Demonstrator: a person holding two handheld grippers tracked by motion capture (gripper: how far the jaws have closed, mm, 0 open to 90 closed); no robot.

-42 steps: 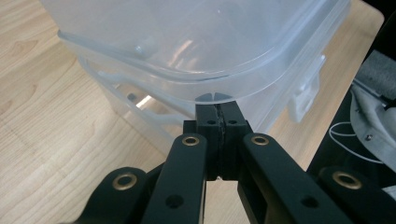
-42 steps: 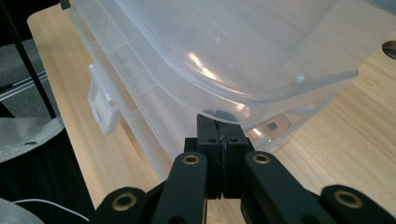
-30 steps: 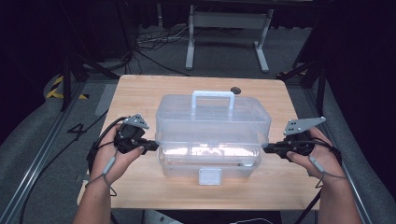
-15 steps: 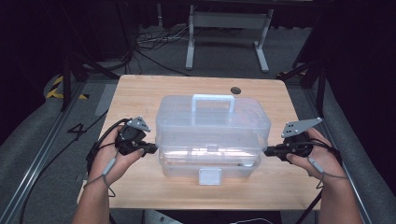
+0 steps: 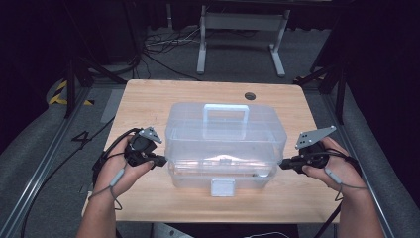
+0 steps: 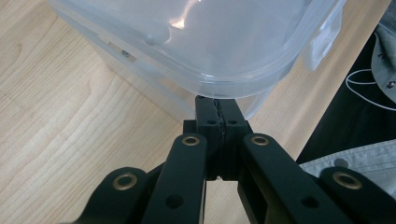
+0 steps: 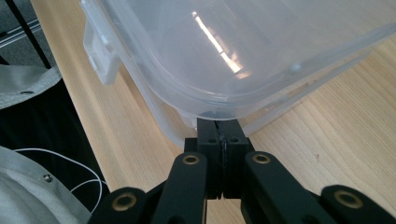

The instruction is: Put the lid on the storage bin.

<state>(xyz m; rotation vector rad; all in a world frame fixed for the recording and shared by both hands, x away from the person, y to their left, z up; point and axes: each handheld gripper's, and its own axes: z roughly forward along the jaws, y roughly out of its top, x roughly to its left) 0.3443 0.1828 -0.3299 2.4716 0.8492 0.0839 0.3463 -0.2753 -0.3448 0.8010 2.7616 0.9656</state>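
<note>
Tongs on both sides are pressed shut with nothing between them, each pair set tip-first under the overhanging lid edge of the clear plastic box, which sits in the middle of the wooden table with its white handle on top and its front latch facing the person. Starting at the left end, the left tongs meet the box just below the lid rim; in the left gripper view the closed tips sit right beneath the curved rim. At the right end, the right tongs do the same, and the right gripper view shows their closed tips tucked under the rim there. The step in hand looks like a two-sided lift or pry at the lid, with both ends engaged. The next move calls for even upward pressure from both hands, and possibly freeing the front latch first if it is fastened. Against the earlier frames, hands, tongs and box sit just as they did; nothing has visibly shifted.
</note>
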